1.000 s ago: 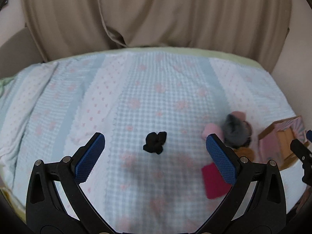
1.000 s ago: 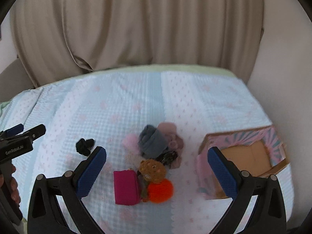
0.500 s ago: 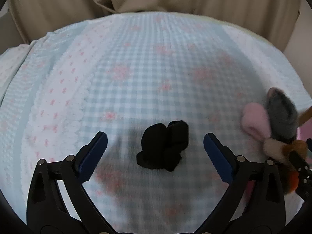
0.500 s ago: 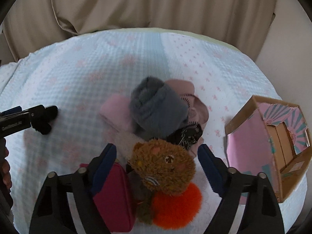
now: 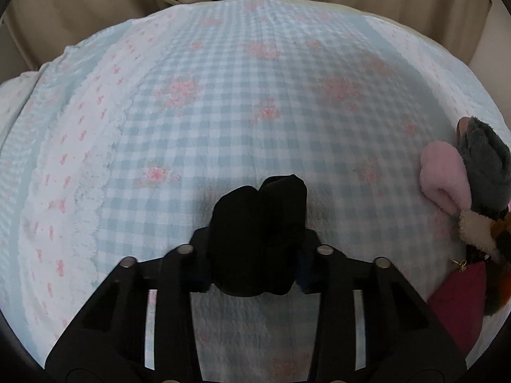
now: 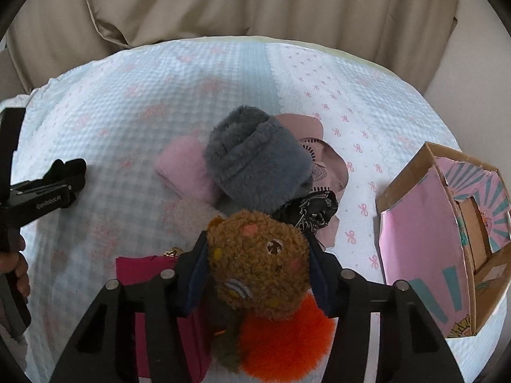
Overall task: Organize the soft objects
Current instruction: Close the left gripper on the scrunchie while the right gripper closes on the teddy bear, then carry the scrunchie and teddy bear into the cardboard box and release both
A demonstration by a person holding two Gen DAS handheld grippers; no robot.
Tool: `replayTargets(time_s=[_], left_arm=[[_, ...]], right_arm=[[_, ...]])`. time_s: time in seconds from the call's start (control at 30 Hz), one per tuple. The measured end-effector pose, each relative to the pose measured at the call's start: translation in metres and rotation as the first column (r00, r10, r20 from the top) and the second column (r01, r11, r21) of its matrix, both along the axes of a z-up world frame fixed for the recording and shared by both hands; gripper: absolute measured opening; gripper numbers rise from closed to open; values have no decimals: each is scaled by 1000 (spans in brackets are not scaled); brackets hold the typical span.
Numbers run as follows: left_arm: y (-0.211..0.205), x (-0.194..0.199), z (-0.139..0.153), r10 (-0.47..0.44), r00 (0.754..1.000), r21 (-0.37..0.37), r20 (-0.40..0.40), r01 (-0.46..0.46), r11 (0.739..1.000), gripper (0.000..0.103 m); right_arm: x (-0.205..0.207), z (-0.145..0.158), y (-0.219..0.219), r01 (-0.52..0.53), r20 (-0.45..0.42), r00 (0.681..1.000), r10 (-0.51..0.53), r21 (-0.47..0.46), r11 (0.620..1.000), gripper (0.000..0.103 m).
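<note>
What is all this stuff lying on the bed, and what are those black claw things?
Black sock bundle: one, black, between left claw's fingers.
Brown plush toy: one, brown, between right claw's fingers.
Orange pompom: one, orange, under the plush.
Grey fuzzy roll: one, grey, mid-pile.
Pink fuzzy piece: one, pink, beside the grey roll.
Magenta pouch: one, left of plush.
Cardboard box: one, pink-lined, right.
Bedspread: one, blue-white checked.
Curtain: beige, behind.
Left gripper: black, shut.
Right gripper: black, shut.

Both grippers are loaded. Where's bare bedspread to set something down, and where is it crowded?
Bare bedspread runs from the black sock bundle to the curtain; a strip separates the pile from the cardboard box. Crowded: around the brown plush and grey fuzzy roll.
</note>
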State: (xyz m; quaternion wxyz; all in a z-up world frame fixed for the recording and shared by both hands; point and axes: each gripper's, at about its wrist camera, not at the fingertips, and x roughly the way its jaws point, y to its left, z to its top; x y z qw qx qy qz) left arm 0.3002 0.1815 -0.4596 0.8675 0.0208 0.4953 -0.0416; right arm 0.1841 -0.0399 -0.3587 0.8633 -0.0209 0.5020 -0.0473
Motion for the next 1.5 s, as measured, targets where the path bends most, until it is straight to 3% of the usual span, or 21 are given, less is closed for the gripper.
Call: replayTargets(time_s=[0.23, 0.5, 1.07, 1.33, 1.5], left_arm=[[1, -4, 10, 3, 1000, 4, 9, -3, 1000, 26], [-2, -12, 41, 13, 999, 4, 33, -13, 1000, 26], [-34, -73, 202, 56, 990, -44, 133, -51, 998, 26], [-74, -125, 284, 131, 977, -68, 166, -122, 990, 26], [-117, -148, 312, 140, 974, -62, 180, -131, 989, 26]], right_arm=[[-1, 7, 0, -6, 11, 1000, 6, 21, 1000, 50], [-6, 36, -3, 1, 53, 999, -3, 31, 1000, 50], [-29, 177, -25, -59, 178, 983, 41, 97, 994, 50], [-44, 250, -55, -164, 233, 964, 131, 126, 979, 50], [-58, 279, -94, -175, 248, 959, 134, 155, 972, 50]])
